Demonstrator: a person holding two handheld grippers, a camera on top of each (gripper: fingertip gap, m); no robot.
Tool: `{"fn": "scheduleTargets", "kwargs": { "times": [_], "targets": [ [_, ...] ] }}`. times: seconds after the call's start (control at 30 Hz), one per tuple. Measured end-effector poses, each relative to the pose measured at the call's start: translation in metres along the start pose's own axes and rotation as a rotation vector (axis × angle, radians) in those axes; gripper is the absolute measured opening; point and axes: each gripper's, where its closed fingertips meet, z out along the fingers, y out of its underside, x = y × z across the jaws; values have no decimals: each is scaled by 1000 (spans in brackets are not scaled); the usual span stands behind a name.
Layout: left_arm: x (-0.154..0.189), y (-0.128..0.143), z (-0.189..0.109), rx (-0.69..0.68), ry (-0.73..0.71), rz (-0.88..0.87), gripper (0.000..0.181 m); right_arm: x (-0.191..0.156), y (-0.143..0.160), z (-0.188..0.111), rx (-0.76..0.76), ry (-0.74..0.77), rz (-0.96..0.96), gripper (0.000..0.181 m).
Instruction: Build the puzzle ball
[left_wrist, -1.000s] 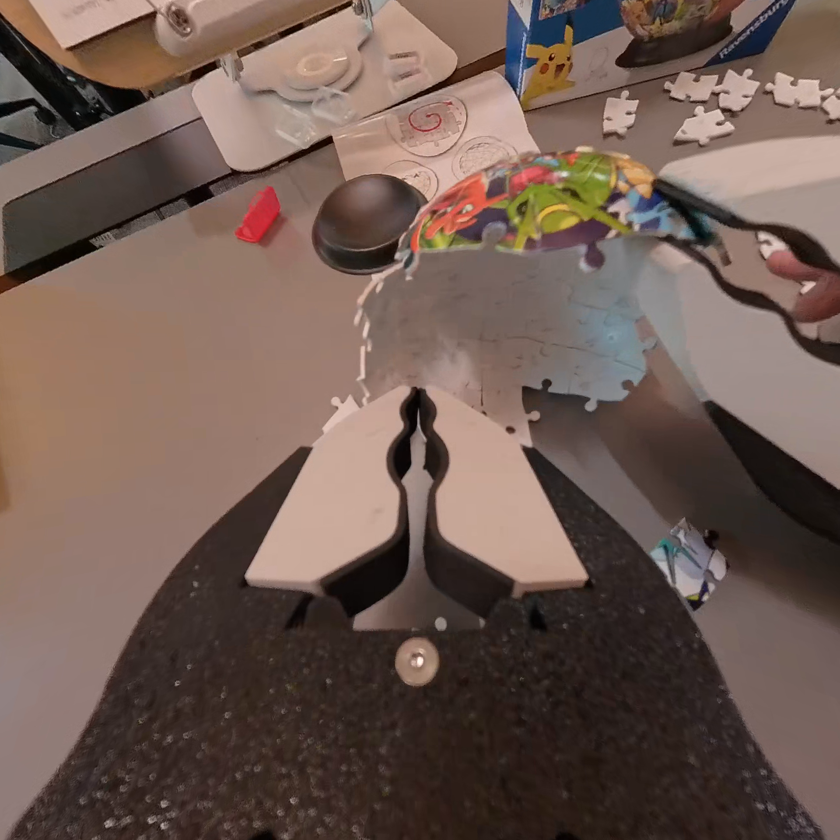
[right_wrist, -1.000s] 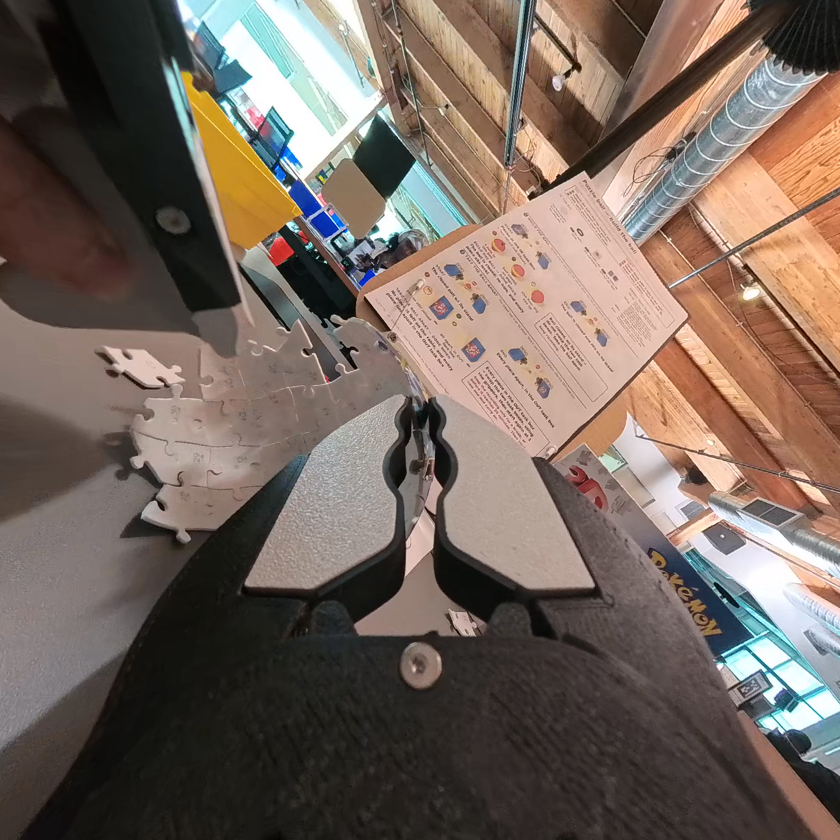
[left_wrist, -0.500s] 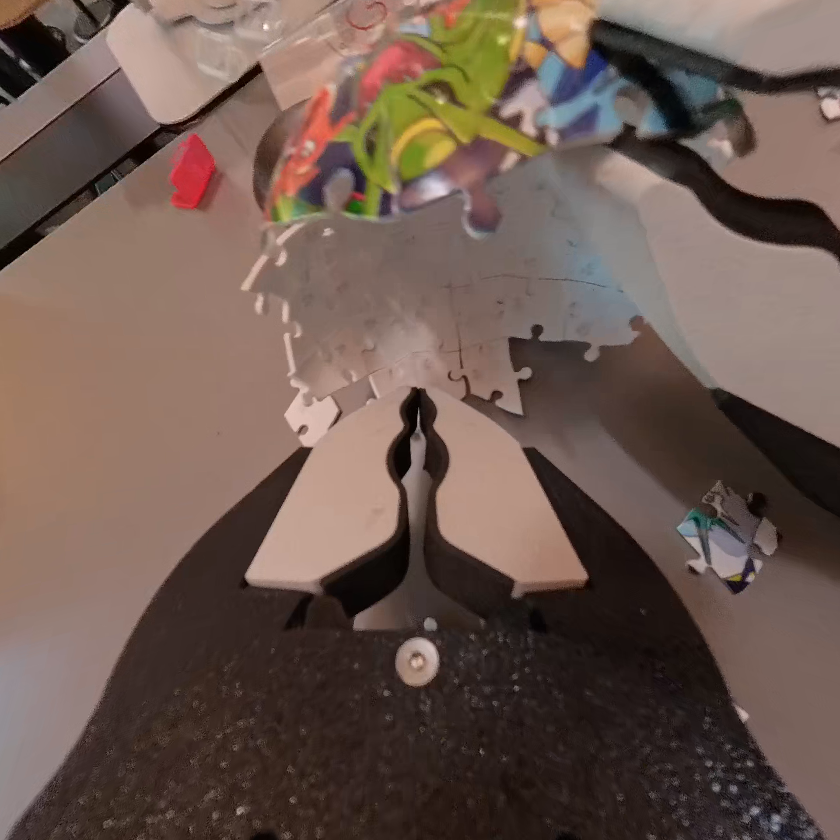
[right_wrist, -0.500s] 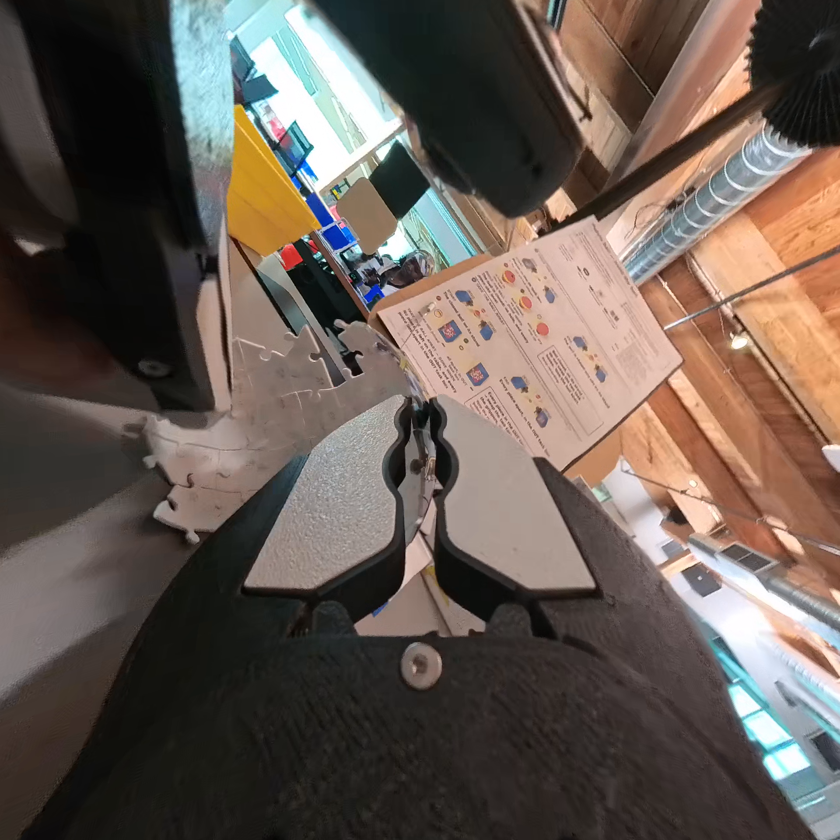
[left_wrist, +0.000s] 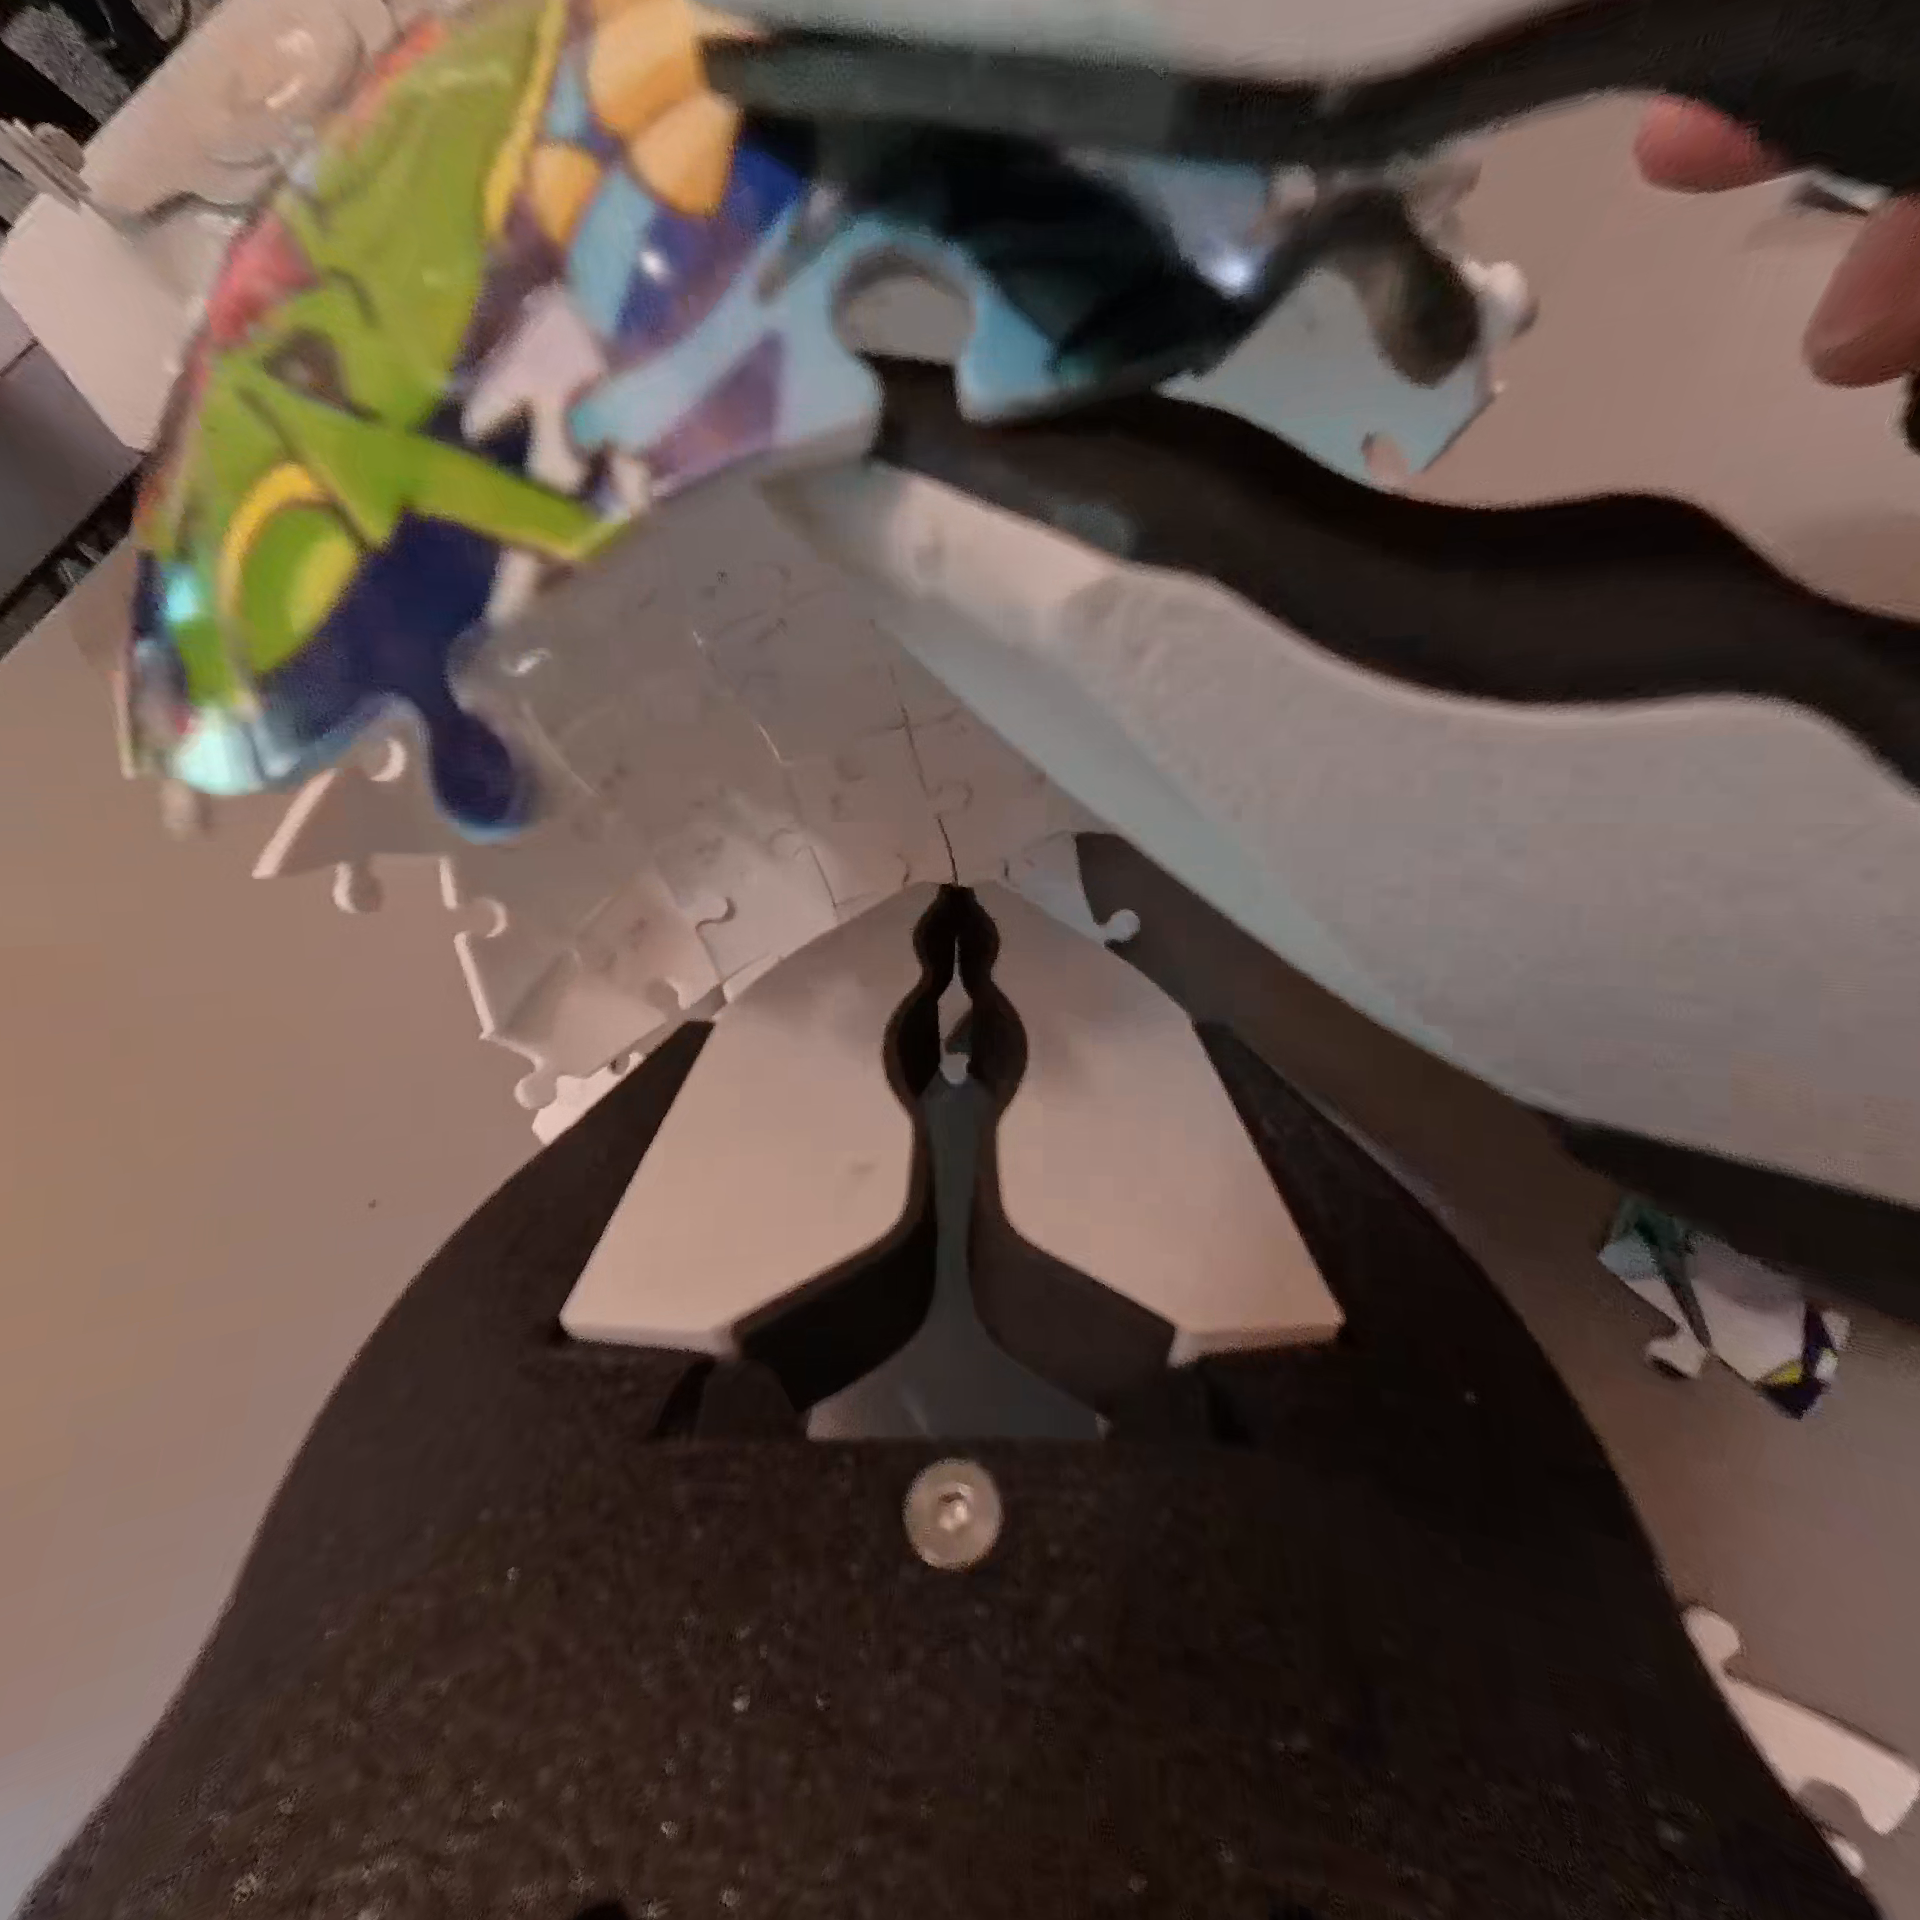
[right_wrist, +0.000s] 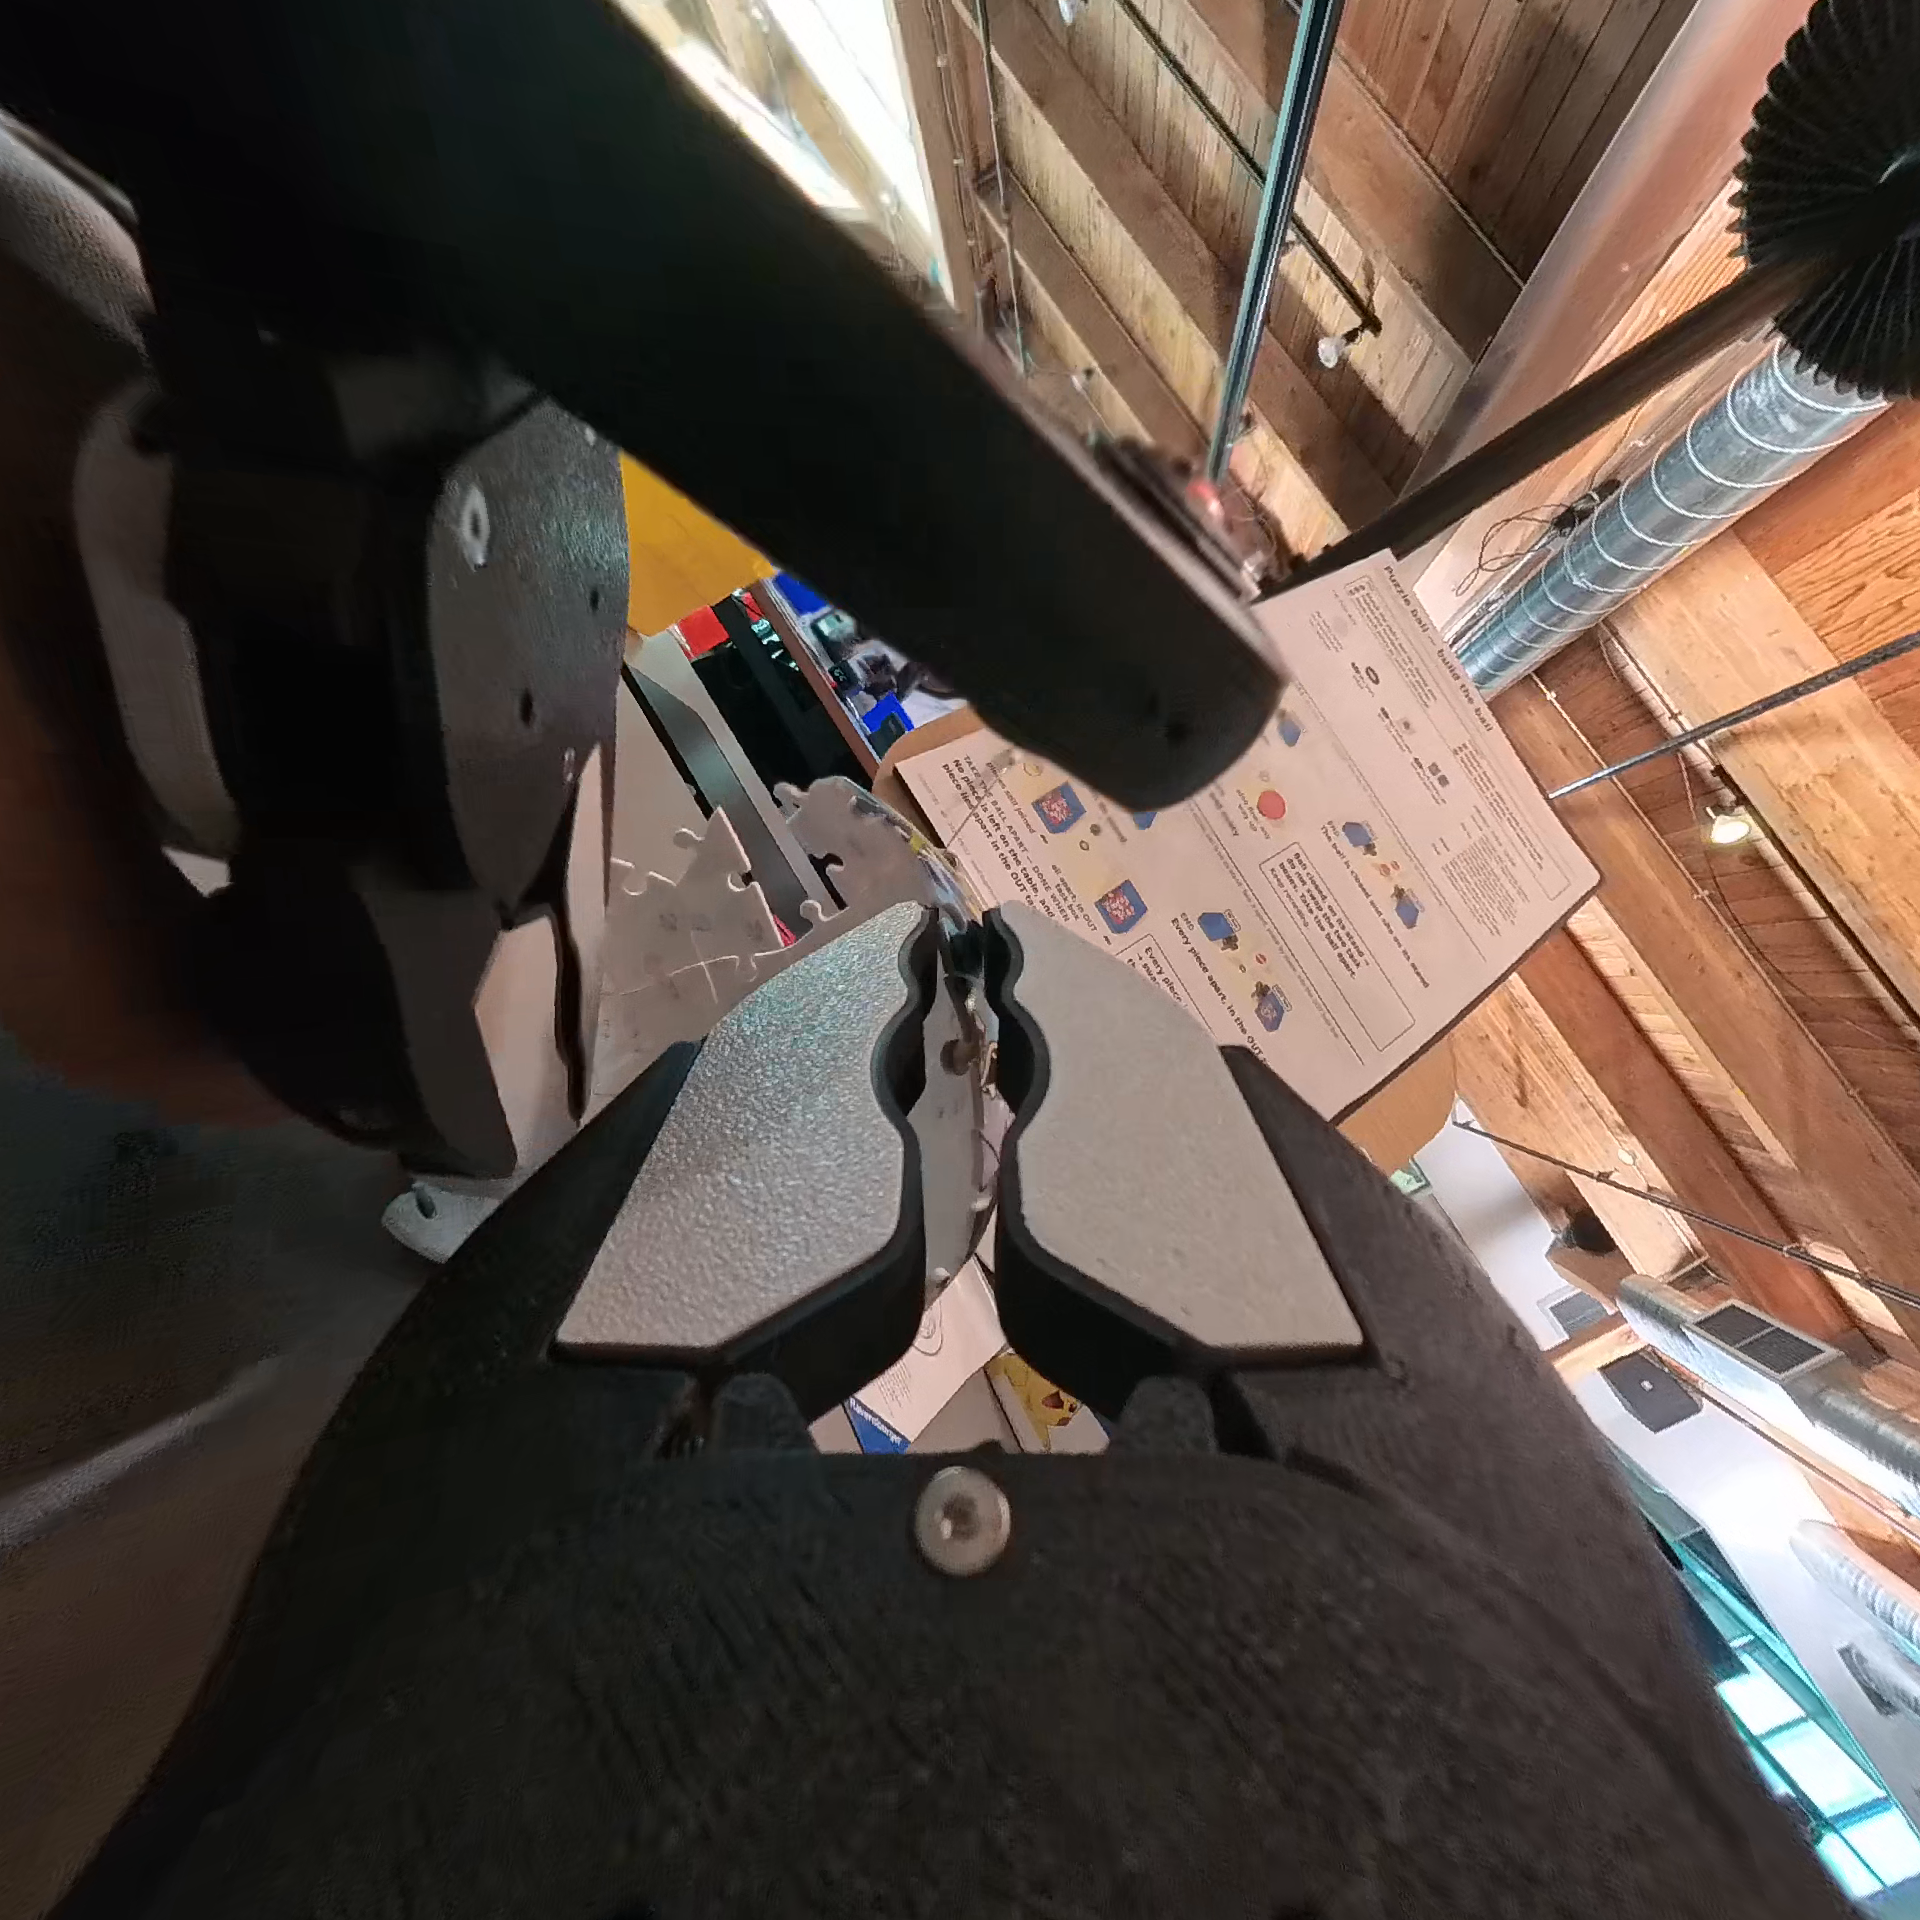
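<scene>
both tongs (left_wrist: 956, 914) (right_wrist: 961, 935) clamped on the half-built puzzle ball (left_wrist: 727, 790)

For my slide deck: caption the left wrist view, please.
Left gripper shut at the curved puzzle shell's edge; right gripper clamps its far rim.

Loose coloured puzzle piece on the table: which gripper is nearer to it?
Left, though only by a rough judgement. The left gripper sits just left of the loose piece, while the right gripper clamps the puzzle shell above and farther off.
</scene>
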Motion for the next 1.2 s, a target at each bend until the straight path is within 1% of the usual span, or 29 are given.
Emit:
{"fn": "scheduleTargets", "kwargs": {
  "times": [0.07, 0.17, 0.3, 0.4, 0.57, 0.63, 0.7, 0.8, 0.87, 1.03, 1.2],
  "targets": [
    [-4, 1, 4, -24, -13, -28, 0, 1, 1, 1, -3, 4, 6, 8],
    [-6, 3, 7, -50, 13, -96, 0, 1, 2, 2, -9, 8, 10, 8],
    [-6, 4, 7, -61, 29, -136, 0, 3, 5, 2, -17, 15, 31, 8],
    [-6, 4, 7, -71, 22, -106, 0, 4, 7, 2, -22, 19, 43, 8],
    [-6, 4, 7, -93, -32, -25, 0, 4, 7, 3, -24, 21, 53, 8],
    [-7, 4, 7, -85, -45, 3, 0, 4, 8, 3, -25, 23, 56, 8],
    [-8, 5, 5, -80, -21, -48, 0, 5, 8, 2, -25, 24, 58, 8],
    [-21, -2, -8, 6, -23, -146, 0, 6, 8, 1, -26, 26, 58, 8],
    [-25, -2, -12, 11, -6, -167, 0, 5, 9, 2, -27, 26, 63, 8],
    [-6, -1, -3, -13, 75, -87, 0, 4, 7, 2, -23, 23, 58, 8],
    [2, 3, 5, -48, 106, -103, 0, 5, 9, 1, -27, 25, 63, 8]
  ]
}}
